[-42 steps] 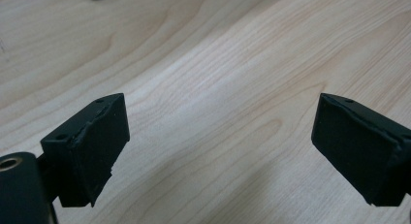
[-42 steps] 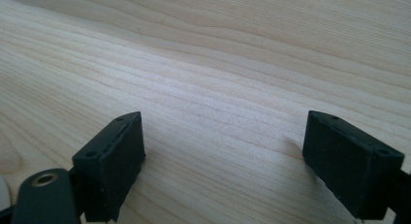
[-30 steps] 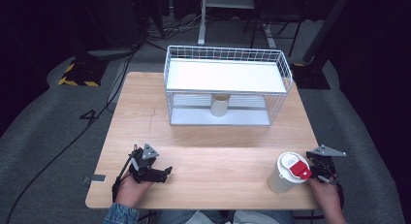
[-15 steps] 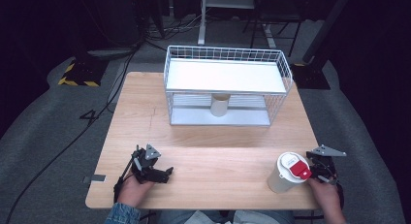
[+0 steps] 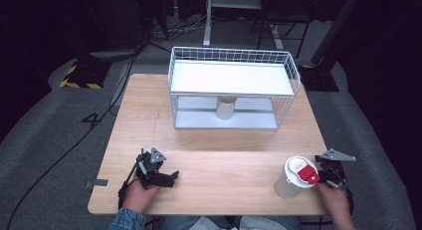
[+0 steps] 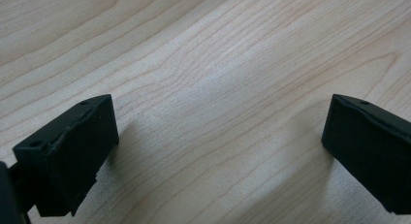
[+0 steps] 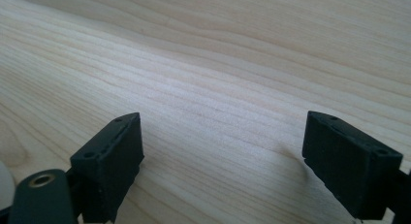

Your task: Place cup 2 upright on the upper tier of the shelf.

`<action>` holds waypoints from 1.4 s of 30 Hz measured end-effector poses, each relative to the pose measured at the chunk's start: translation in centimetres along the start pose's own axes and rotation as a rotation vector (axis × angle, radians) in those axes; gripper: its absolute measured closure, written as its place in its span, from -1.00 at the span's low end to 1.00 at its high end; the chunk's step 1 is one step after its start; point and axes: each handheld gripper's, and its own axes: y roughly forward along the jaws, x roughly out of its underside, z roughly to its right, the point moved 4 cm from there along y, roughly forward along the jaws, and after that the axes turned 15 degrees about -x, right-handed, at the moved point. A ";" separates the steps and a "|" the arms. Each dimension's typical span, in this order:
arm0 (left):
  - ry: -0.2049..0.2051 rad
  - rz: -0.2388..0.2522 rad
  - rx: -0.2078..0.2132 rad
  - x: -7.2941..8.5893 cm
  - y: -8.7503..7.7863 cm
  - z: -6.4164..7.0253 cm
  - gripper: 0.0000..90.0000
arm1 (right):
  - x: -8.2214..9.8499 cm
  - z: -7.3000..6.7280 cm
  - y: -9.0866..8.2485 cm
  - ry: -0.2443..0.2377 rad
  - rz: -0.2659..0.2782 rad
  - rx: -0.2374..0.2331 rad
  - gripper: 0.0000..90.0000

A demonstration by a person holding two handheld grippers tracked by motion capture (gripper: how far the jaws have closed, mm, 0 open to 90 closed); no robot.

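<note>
My left gripper (image 5: 171,177) rests on the wooden table (image 5: 214,155) near its front left, held by a hand. Its jaws have just been opening. In the left gripper view it (image 6: 220,132) stands wide open over bare wood, with nothing between the pads. My right gripper (image 5: 329,169) lies at the front right, just right of a white cup (image 5: 291,182) that has a white lid with a red tab. In the right gripper view it (image 7: 223,146) is also open, with only wood grain between its fingers.
A white wire rack (image 5: 234,85) with a solid white shelf stands at the back middle of the table. A small paper cup (image 5: 225,108) sits under that shelf. Dark floor with cables surrounds the table.
The left gripper's jaws look slightly wider apart than a second ago. Both hands, the cup and the rack are where they were.
</note>
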 end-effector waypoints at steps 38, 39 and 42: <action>-0.002 -0.001 -0.010 -0.2 0.1 0.2 -1.00 | -1.6 -4.2 -9.6 -0.012 0.120 -0.110 -0.67; -0.002 -0.001 -0.010 -0.2 0.1 0.2 -1.00 | -1.6 -4.5 -9.8 -0.020 0.123 -0.117 -0.67; -0.002 -0.001 -0.010 -0.2 0.1 0.2 -1.00 | -1.7 -5.4 -10.6 -0.027 0.135 -0.148 -0.67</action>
